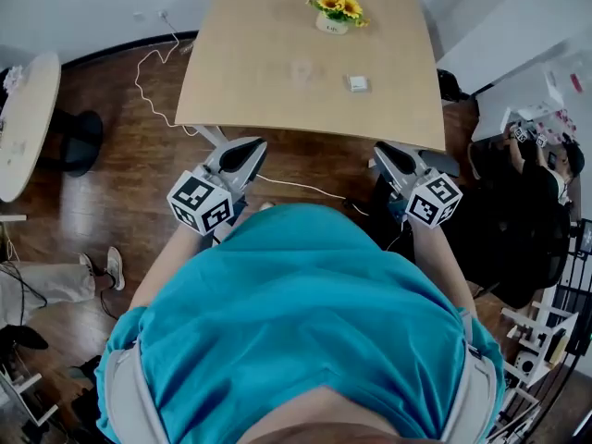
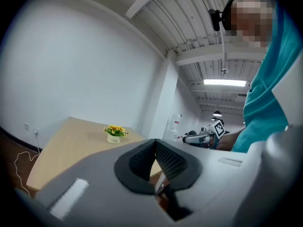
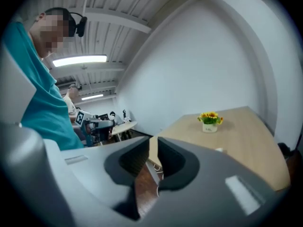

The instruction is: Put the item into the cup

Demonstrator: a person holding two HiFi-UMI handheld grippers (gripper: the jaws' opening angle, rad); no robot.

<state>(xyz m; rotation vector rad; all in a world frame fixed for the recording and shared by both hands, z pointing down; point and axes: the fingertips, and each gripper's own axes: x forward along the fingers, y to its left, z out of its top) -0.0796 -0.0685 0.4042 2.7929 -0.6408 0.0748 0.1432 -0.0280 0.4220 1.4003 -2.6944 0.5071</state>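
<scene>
A small white square item [image 1: 357,83] lies on the wooden table [image 1: 240,91], right of centre. A faint clear shape [image 1: 301,70] beside it may be the cup; I cannot tell for sure. Both grippers hang short of the table's near edge, over the wooden floor. My left gripper [image 1: 250,146] [image 2: 155,141] has its pads touching at the tips, with nothing between them. My right gripper [image 1: 381,148] [image 3: 154,138] shows a narrow gap between its pads and holds nothing. In the right gripper view the white item [image 3: 218,149] just peeks over the jaw.
A pot of yellow flowers [image 1: 335,12] [image 2: 113,134] [image 3: 209,122] stands at the table's far side. A white cable [image 1: 148,81] trails on the floor to the left, near a round white table [image 1: 28,118]. Another person [image 1: 541,169] sits to the right.
</scene>
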